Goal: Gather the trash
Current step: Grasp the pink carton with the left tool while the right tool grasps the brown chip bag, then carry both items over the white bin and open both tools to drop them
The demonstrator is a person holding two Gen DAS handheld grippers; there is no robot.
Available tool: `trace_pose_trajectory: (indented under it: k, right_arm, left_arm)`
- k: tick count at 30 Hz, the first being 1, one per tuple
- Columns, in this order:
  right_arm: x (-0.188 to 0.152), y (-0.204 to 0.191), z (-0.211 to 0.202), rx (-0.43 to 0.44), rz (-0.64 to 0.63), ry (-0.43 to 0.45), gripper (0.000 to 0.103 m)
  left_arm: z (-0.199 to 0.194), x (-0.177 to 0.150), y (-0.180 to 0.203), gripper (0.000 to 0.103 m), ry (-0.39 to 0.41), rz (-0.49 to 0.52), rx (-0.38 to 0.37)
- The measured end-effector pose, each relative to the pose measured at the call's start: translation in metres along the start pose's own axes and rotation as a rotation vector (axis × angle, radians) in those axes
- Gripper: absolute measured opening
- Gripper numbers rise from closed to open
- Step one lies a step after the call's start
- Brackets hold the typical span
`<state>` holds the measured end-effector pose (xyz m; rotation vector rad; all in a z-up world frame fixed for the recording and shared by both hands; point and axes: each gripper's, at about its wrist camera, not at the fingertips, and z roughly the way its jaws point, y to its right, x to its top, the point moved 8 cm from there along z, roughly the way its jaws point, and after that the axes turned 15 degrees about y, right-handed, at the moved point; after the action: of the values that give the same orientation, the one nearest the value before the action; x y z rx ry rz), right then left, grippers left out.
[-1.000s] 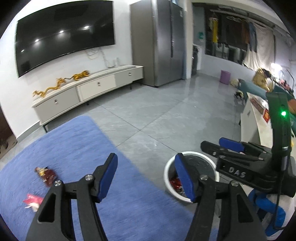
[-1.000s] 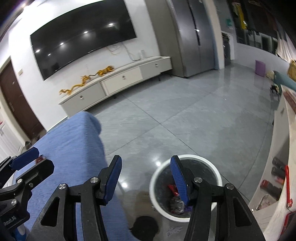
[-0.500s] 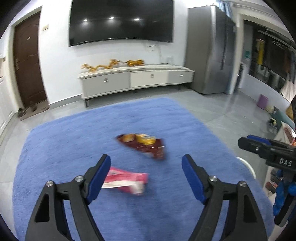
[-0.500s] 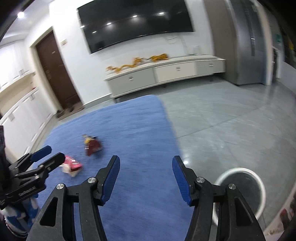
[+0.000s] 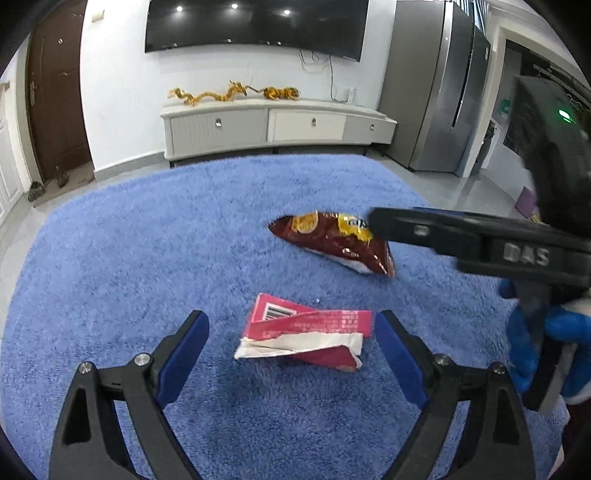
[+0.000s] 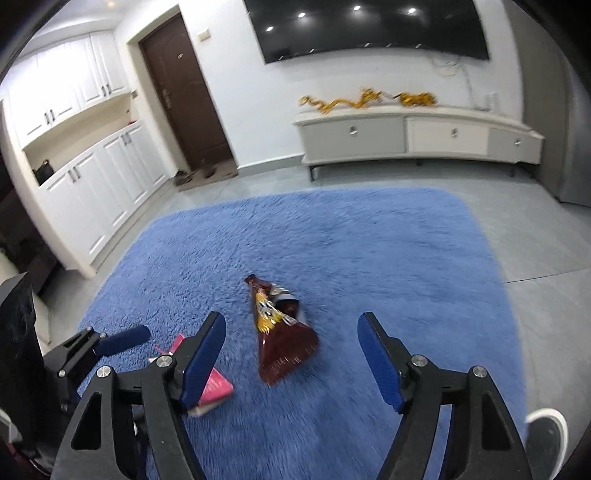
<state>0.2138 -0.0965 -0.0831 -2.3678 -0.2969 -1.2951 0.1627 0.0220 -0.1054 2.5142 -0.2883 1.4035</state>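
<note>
A torn pink and white carton [image 5: 303, 334] lies flat on the blue rug [image 5: 147, 251], just ahead of my left gripper [image 5: 291, 345]. Its jaws are opening and stand wide, apart from the carton. Behind the carton lies a dark red snack bag [image 5: 332, 242] with yellow print. In the right wrist view the same snack bag [image 6: 282, 332] lies just ahead of my right gripper [image 6: 291, 350], whose jaws are opening with nothing pressed between them. The pink carton [image 6: 212, 387] shows partly behind its left finger. The right gripper [image 5: 472, 240] reaches in over the bag's right end.
A white TV cabinet [image 5: 273, 127] stands against the far wall under a wall TV [image 5: 255, 22]. A steel fridge [image 5: 439, 96] is at the right, a brown door [image 6: 183, 96] and white cupboards [image 6: 85, 162] at the left. A shoe [image 6: 546, 439] rests at the rug's near right edge.
Both grippers swung left from the white bin over the tiles to the blue rug and dropped closer to the trash. Both sets of jaws stand wider than before.
</note>
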Motion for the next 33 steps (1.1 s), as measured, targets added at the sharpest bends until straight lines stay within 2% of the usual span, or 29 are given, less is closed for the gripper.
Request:
trace_pose_trajectory:
  k: [3, 5, 6, 7, 8, 9, 19, 25, 29, 33]
  right_arm:
    - [-0.007, 0.002, 0.017, 0.025, -0.001, -0.047, 0.071]
    - [-0.012, 0.002, 0.025, 0.039, -0.006, -0.073, 0.059]
    - [-0.015, 0.001, 0.027, 0.046, -0.005, -0.083, 0.049]
    - [-0.017, 0.0, 0.027, 0.051, -0.003, -0.088, 0.039]
    - [-0.018, 0.001, 0.024, 0.056, -0.001, -0.09, 0.037]
    - [-0.019, 0.001, 0.023, 0.059, -0.002, -0.085, 0.036]
    - [-0.024, 0.012, -0.031, 0.061, 0.052, -0.009, 0.032]
    - [-0.027, 0.028, -0.085, 0.03, 0.096, 0.054, 0.032]
    - [-0.031, 0.047, -0.123, -0.013, 0.143, 0.1, 0.032]
    - [-0.039, 0.07, -0.161, -0.071, 0.184, 0.134, 0.032]
  left_arm:
    - [0.004, -0.002, -0.001, 0.091, -0.021, -0.005, -0.016]
    - [0.009, -0.005, -0.001, 0.091, -0.041, -0.005, -0.015]
    - [0.011, -0.005, -0.001, 0.09, -0.048, -0.004, -0.016]
    - [0.011, -0.006, 0.0, 0.086, -0.051, -0.001, -0.012]
    - [0.011, -0.006, 0.001, 0.081, -0.054, 0.007, -0.008]
    - [0.013, -0.008, 0.003, 0.072, -0.064, 0.016, -0.009]
    - [0.0, -0.009, 0.011, 0.07, -0.025, 0.068, 0.035]
    - [-0.022, -0.005, 0.024, 0.07, 0.019, 0.092, 0.066]
    - [-0.039, 0.0, 0.052, 0.07, 0.046, 0.131, 0.055]
    - [-0.049, 0.0, 0.092, 0.07, 0.058, 0.183, 0.011]
